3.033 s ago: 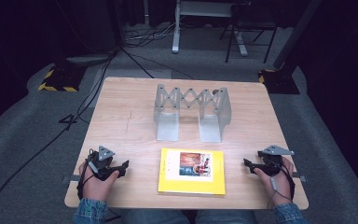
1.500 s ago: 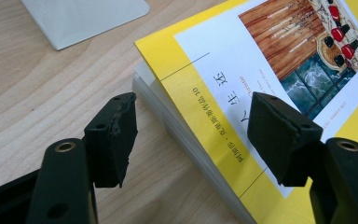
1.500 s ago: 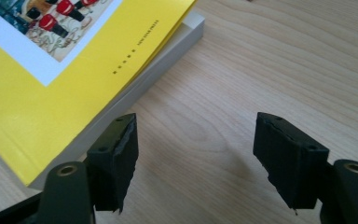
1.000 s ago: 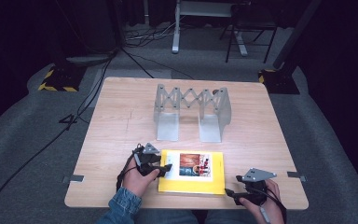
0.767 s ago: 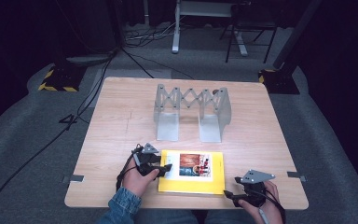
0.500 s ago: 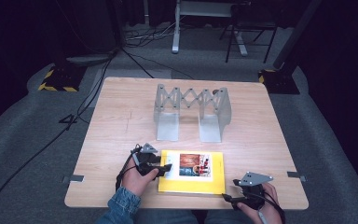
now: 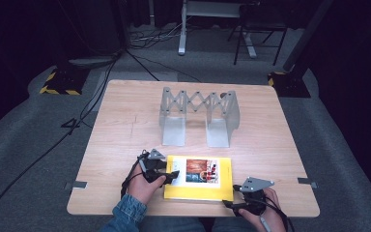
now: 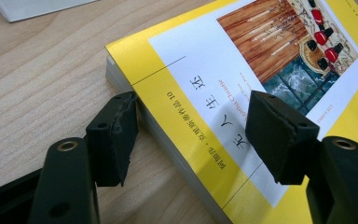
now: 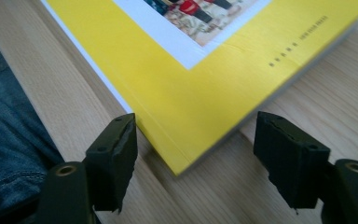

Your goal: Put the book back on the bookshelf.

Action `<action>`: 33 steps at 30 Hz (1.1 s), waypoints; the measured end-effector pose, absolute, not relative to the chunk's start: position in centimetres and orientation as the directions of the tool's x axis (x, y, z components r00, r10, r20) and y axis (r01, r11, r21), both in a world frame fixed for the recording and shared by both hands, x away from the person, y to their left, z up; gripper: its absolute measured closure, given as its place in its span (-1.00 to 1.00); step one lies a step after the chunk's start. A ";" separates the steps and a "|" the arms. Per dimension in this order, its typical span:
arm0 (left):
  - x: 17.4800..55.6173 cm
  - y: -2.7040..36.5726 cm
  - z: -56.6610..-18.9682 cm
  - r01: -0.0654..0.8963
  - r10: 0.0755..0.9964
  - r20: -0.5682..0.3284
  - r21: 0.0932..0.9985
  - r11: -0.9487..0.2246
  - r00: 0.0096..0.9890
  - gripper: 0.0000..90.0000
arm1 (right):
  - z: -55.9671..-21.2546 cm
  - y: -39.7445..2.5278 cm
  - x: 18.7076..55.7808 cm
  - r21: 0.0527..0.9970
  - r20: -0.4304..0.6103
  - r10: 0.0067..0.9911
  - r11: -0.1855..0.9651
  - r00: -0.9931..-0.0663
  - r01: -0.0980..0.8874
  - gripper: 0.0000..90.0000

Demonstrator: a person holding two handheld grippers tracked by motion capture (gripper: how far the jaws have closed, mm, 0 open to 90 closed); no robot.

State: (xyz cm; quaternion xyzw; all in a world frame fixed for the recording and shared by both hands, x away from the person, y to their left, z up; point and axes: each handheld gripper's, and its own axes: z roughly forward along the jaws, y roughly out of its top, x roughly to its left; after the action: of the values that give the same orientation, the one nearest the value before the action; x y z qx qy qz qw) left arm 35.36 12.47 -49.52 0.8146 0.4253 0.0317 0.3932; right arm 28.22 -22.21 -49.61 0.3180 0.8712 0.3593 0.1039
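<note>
A yellow book [image 7: 198, 178] with a picture on its white cover panel lies flat near the table's front edge. My left gripper [image 7: 172, 177] is open at the book's left edge. In the left gripper view, that gripper [image 8: 193, 135] straddles the edge of the book [image 8: 177, 70], one jaw on the wood and the other above the cover. My right gripper [image 7: 229, 205] is open at the book's near right corner. In the right gripper view, that corner of the book [image 9: 200, 79] points into the gap of the gripper [image 9: 198, 161].
A grey metal expanding rack [image 7: 199, 115] stands upright at the middle of the wooden table [image 7: 125, 125], beyond the book. A denim sleeve [image 9: 9, 140] lies just off the front edge. Cables and stands sit on the floor behind the table.
Both grippers came in from the table's outer sides to the book. In the last second the right one slid slightly nearer the front edge; the left held still.
</note>
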 end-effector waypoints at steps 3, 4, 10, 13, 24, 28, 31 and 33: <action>35.1 12.2 -49.2 0.654 0.722 -0.254 0.673 -0.347 0.644 -0.17 | -49.6 -22.0 28.2 0.688 0.038 0.629 0.547 -0.777 0.477 -0.32; 35.1 12.2 -49.2 0.654 0.722 -0.254 0.673 -0.347 0.644 -0.15 | -49.6 -22.1 28.2 0.691 0.037 0.626 0.547 -0.779 0.473 -0.32; 34.7 11.7 -48.4 0.616 0.712 -0.192 0.678 -0.401 0.675 -0.08 | -49.6 -22.1 28.2 0.692 0.038 0.627 0.545 -0.778 0.473 -0.32; 34.5 11.8 -48.0 0.602 0.692 -0.204 0.691 -0.399 0.693 0.02 | -49.6 -22.1 28.2 0.692 0.037 0.626 0.546 -0.779 0.472 -0.32; 34.2 12.7 -46.9 0.607 0.655 -0.279 0.717 -0.344 0.702 0.37 | -49.7 -22.1 28.1 0.696 0.037 0.628 0.542 -0.777 0.471 -0.32; 34.3 12.0 -48.0 0.637 0.651 -0.294 0.670 -0.382 0.700 0.33 | -49.7 -22.1 28.1 0.696 0.037 0.629 0.541 -0.777 0.472 -0.33; 34.3 12.1 -47.8 0.637 0.645 -0.302 0.672 -0.379 0.702 0.40 | -49.7 -22.1 28.1 0.697 0.035 0.630 0.541 -0.776 0.470 -0.33; 34.3 12.4 -47.6 0.647 0.639 -0.329 0.673 -0.358 0.696 0.53 | -49.7 -22.1 28.1 0.698 0.035 0.630 0.540 -0.776 0.470 -0.33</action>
State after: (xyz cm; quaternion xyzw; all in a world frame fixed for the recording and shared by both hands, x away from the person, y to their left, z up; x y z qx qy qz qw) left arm 34.28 12.44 -47.63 0.8240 0.3901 -0.0052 0.4109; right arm 28.06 -22.10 -49.73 0.3160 0.8704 0.3609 0.1109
